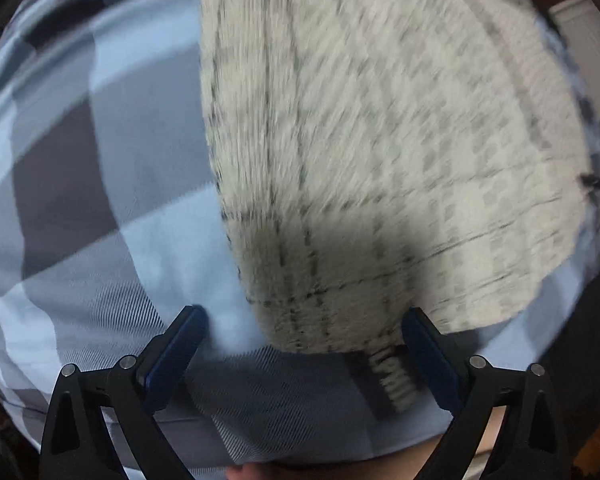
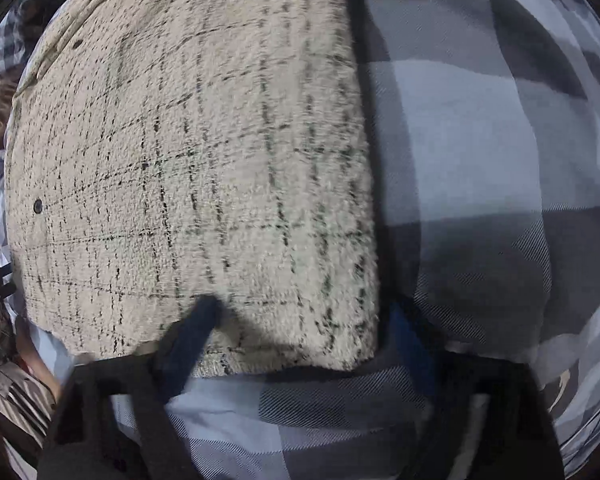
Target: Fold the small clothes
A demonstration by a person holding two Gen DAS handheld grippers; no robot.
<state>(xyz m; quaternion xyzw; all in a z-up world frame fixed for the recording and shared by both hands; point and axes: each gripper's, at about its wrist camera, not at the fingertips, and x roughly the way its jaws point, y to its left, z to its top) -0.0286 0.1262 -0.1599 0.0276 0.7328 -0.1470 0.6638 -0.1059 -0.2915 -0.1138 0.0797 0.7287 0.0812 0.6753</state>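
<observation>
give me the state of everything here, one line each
cream checked garment: lying flat on the bedding, near edge between both grippers' jaws
plaid bedding: spread out under the garment
left gripper: open, jaws astride the garment's corner
right gripper: open, one jaw over the garment, not clamped

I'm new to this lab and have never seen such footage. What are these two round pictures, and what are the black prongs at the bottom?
Each picture comes from a fisheye camera on a hand-held gripper, looking down along its jaws. The left gripper and right gripper both stand open over the near corners of a cream checked garment. It lies on a blue-grey plaid cloth. Neither gripper holds anything yet; the right one has a fingertip over the fabric.
</observation>
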